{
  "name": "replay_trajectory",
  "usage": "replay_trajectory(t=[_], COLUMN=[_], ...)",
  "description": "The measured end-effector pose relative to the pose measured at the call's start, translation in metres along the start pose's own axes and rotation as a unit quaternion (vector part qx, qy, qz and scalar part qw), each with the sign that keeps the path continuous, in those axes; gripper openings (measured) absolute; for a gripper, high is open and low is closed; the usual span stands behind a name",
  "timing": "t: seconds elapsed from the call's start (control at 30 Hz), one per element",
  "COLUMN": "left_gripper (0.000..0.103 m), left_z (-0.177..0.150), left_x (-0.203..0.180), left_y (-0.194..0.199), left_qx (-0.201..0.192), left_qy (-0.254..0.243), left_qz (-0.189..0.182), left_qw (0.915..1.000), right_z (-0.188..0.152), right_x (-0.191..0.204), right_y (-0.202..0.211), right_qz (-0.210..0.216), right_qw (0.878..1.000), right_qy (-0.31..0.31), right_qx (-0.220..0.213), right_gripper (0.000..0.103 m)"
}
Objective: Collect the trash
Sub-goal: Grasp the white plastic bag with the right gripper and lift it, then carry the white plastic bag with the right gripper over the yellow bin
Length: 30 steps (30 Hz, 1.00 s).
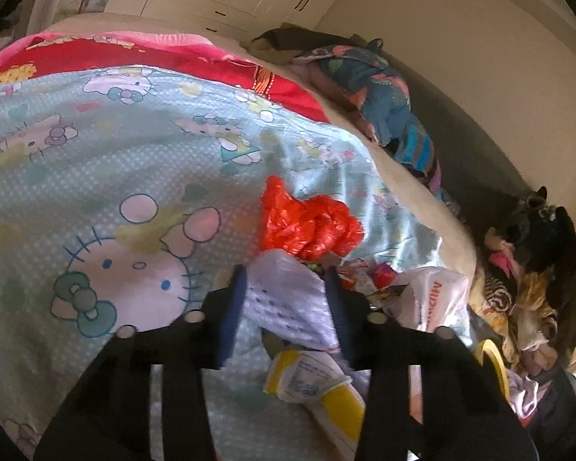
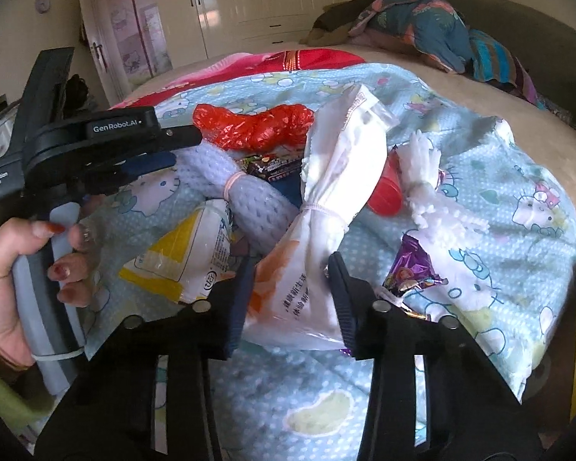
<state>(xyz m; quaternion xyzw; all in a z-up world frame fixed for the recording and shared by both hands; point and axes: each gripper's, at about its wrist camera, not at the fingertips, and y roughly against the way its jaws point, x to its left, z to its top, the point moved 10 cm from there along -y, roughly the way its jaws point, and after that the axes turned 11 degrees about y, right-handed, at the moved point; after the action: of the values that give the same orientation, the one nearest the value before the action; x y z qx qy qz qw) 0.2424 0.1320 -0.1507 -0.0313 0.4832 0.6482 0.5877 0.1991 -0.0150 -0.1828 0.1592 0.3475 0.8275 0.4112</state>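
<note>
A pile of trash is spread on a light blue cat-print bed sheet [image 2: 518, 238]. The left gripper [image 1: 286, 280] is closed on a pale purple bubble-wrap roll [image 1: 288, 299], which is pinched between its 2 blue pads. In the right wrist view, the same roll [image 2: 249, 199] is seen with a pink rubber band around its middle, and the left gripper [image 2: 169, 150] is held by a hand [image 2: 27, 265] with red-painted nails. The right gripper [image 2: 292, 296] is closed on a white plastic bag [image 2: 299, 288] with orange print, and the bag is squeezed between its 2 pads. A crumpled red plastic bag [image 2: 257, 126] is seen farther back on the sheet. A yellow and white packet [image 2: 184, 257] is lying just beside the white bag. A purple foil wrapper [image 2: 414, 269] and a red ball-like thing [image 2: 388, 192] are seen to the right.
</note>
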Motion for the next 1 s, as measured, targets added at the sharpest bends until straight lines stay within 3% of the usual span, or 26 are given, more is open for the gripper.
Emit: replay_trajectory(t=[0.03, 0.27, 0.53, 1.0], left_gripper=[0.026, 0.019, 0.016, 0.015], left_z=[0.000, -0.005, -0.002, -0.009], left_x=[-0.001, -0.025, -0.064, -0.120], left_y=[0.002, 0.030, 0.074, 0.120], left_qx=[-0.001, -0.023, -0.075, -0.098], left_qy=[-0.003, -0.026, -0.079, -0.117], left_qz=[-0.003, -0.035, -0.063, -0.120], left_qw=[1.0000, 0.9988, 0.9921, 0.9810], right_z=[-0.001, -0.001, 0.010, 0.016], right_x=[0.000, -0.005, -0.012, -0.058], right_y=[0.000, 0.011, 0.047, 0.101], right_qz=[0.001, 0.006, 0.010, -0.014], right_qw=[1.000, 1.000, 0.997, 0.990], right_qy=[0.001, -0.015, -0.026, -0.067], right_qx=[0.000, -0.019, -0.073, -0.124], right_gripper=[0.028, 0.026, 0.022, 0.022])
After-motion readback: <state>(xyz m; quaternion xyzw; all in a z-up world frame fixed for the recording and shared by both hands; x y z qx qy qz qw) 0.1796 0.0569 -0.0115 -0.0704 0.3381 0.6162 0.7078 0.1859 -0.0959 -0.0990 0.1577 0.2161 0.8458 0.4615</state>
